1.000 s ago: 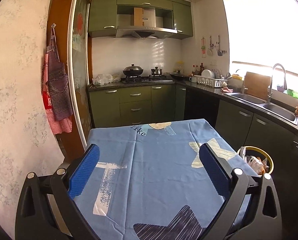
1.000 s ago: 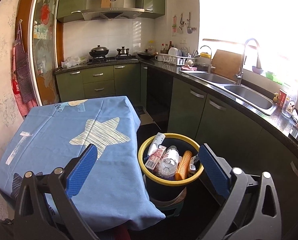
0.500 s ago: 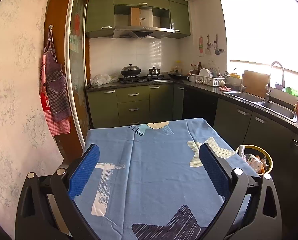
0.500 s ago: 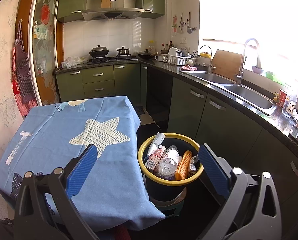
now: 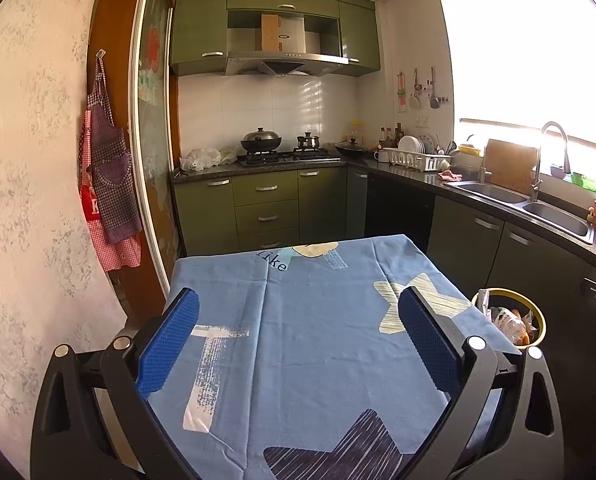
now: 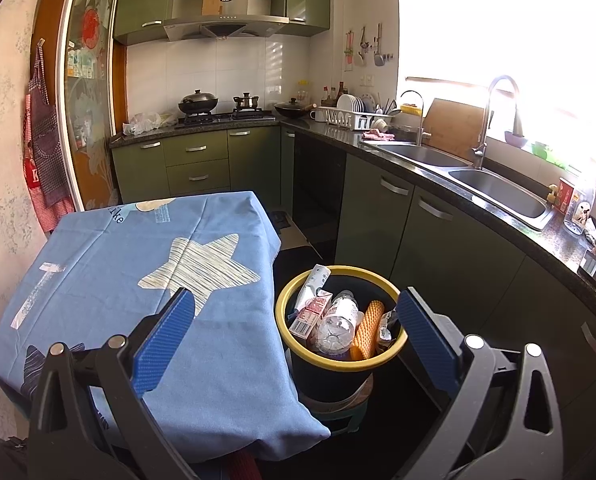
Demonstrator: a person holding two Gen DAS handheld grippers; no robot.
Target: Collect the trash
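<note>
Over the last second only the left view drifted slightly, so both grippers, left (image 5: 298,336) and right (image 6: 293,332), still hover with jaws apart and empty, collection apparently done: bottle (image 6: 335,322), carton (image 6: 309,314), ribbed orange piece all in yellow-rimmed bin (image 6: 340,364), 3 o'clock of cloth-covered table (image 6: 109,264).

We can read "like" on the blue tablecloth (image 5: 314,320), far ahead of the gripper; other labels look too small.
</note>
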